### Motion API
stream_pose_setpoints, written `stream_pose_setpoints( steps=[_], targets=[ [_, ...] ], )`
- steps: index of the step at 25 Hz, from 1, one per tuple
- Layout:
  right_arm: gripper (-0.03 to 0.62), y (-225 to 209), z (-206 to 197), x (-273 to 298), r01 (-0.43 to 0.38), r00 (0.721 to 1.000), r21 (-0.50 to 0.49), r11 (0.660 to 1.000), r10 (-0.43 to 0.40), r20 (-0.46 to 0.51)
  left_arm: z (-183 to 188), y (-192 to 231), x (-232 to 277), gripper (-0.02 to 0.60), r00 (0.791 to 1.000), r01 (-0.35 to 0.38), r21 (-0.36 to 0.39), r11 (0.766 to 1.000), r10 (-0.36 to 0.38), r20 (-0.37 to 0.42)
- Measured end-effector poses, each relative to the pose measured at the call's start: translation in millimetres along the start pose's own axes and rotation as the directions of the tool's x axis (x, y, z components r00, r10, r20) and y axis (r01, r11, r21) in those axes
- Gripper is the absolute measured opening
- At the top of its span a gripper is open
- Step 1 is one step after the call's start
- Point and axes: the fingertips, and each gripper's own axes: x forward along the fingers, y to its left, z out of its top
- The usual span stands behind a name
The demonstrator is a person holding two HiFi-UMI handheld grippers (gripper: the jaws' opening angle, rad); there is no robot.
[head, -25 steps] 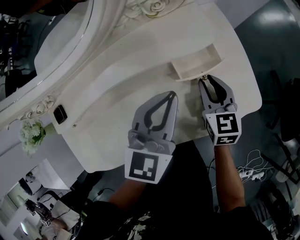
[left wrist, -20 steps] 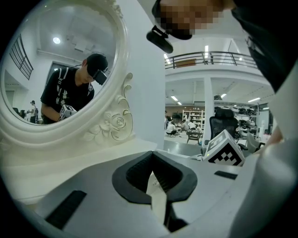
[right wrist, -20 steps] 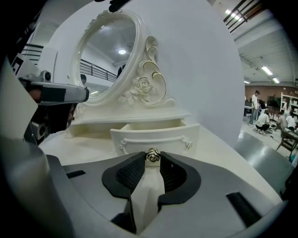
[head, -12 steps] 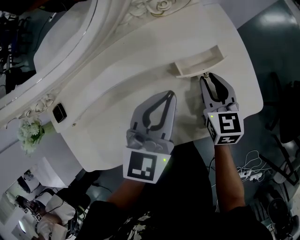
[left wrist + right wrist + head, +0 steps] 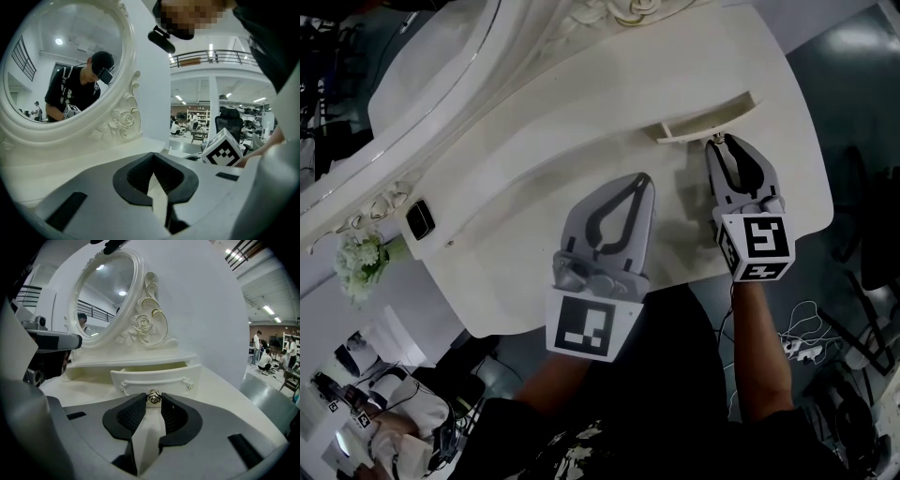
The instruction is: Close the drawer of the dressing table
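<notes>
White-painted wood formed the dressing table (image 5: 534, 159), whose small drawer (image 5: 157, 377) stood a little way out beneath the shelf under the mirror (image 5: 105, 296). The right gripper (image 5: 722, 142) met the drawer front head-on, jaws closed on the metal knob (image 5: 153, 398) at the front's middle, which was pinched between the two tips. The left gripper (image 5: 645, 180) was held over bare tabletop left of the drawer and apart from it, its jaws together at the tips with nothing between them. Bare tabletop surrounded both grippers, and the table's curved edge ran near the right gripper's outer side. The drawer's inside showed only as a narrow strip. The head view cut off the mirror frame.
</notes>
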Motion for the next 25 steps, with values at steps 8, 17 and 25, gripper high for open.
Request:
stream_pose_setpoints(
  steps=[8, 17, 25],
  targets=[
    [0.094, 1, 7, 12, -0.012, 1.0, 0.002, 1.0, 0.012, 0.002, -4, 7, 1, 0.002, 1.0, -0.012, -0.001, 1.0, 0.012, -0.011],
    [0.094, 0, 14, 28, -0.018, 1.0, -0.014, 1.0, 0.019, 0.014, -6, 8, 2, 0.002, 1.0, -0.024, -0.01, 1.0, 0.024, -0.018],
    [0.094, 0, 17, 34, -0.017, 1.0, -0.024, 1.0, 0.017, 0.014, -9, 11, -2, 0.002, 0.999, -0.032, -0.006, 0.999, 0.032, -0.032]
  ],
)
